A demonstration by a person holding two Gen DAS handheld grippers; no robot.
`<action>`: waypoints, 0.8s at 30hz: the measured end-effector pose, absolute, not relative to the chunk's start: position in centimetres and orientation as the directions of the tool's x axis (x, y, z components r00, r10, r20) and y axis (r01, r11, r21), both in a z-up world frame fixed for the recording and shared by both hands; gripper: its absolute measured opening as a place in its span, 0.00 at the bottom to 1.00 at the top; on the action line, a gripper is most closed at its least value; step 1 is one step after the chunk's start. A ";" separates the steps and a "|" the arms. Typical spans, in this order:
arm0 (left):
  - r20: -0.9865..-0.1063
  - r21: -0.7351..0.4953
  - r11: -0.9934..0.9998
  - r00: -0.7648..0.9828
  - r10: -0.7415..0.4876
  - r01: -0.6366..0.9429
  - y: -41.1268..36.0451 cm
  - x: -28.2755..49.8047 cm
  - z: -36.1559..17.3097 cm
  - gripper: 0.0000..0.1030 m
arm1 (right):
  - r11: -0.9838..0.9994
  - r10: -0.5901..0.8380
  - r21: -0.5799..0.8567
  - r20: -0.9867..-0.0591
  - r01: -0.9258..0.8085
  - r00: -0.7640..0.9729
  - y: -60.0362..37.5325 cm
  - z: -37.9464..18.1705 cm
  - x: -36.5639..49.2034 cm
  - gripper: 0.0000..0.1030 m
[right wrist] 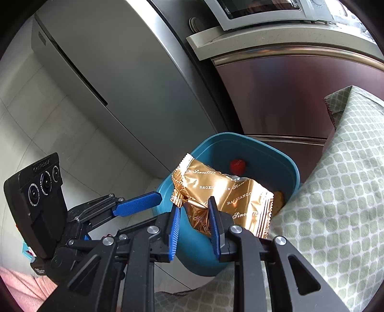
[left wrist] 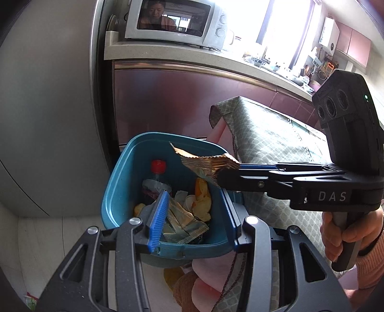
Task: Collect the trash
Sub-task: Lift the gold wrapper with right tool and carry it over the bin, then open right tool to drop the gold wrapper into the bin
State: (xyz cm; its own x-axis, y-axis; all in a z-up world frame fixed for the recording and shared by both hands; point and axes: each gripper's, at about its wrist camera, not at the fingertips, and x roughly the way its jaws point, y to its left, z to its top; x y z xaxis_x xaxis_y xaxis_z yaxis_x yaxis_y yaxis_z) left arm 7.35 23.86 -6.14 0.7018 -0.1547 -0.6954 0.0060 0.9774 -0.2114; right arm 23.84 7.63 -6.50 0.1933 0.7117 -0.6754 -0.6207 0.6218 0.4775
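A blue trash bin (left wrist: 120,192) holds a red-capped bottle (left wrist: 158,166), orange peels (left wrist: 202,199) and snack wrappers (left wrist: 184,223). My left gripper (left wrist: 194,213) is shut on the bin, its jaws astride the near rim. My right gripper (right wrist: 195,220) is shut on a gold foil wrapper (right wrist: 228,189) and holds it over the bin's (right wrist: 266,148) open mouth. The gold wrapper (left wrist: 206,163) and the right gripper (left wrist: 228,175) also show in the left wrist view, reaching in from the right. The left gripper's blue fingers (right wrist: 136,204) show in the right wrist view.
A table with a green patterned cloth (left wrist: 268,134) stands right of the bin. A grey fridge (left wrist: 48,96) is at the left. Maroon cabinets (left wrist: 180,100) under a counter with a microwave (left wrist: 172,21) are behind. Tiled floor (right wrist: 28,120) lies below.
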 end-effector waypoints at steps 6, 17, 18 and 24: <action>-0.704 -0.210 0.978 0.695 -0.146 -0.008 24.1 7.5 -6.8 0.41 | 0.636 0.699 0.478 -0.690 -0.606 0.189 8.8 -7.4 24.4 0.23; -0.716 -0.215 0.976 0.684 -0.139 -0.027 24.4 8.2 -7.8 0.41 | 0.655 0.690 0.483 -0.696 -0.580 0.200 9.2 -7.9 24.5 0.27; -0.718 -0.216 0.976 0.682 -0.139 -0.028 24.4 8.3 -7.9 0.41 | 0.656 0.690 0.483 -0.696 -0.580 0.201 9.2 -7.9 24.5 0.27; -0.717 -0.217 0.976 0.683 -0.138 -0.030 24.5 8.4 -8.2 0.41 | 0.657 0.693 0.488 -0.691 -0.575 0.206 9.2 -7.8 24.5 0.34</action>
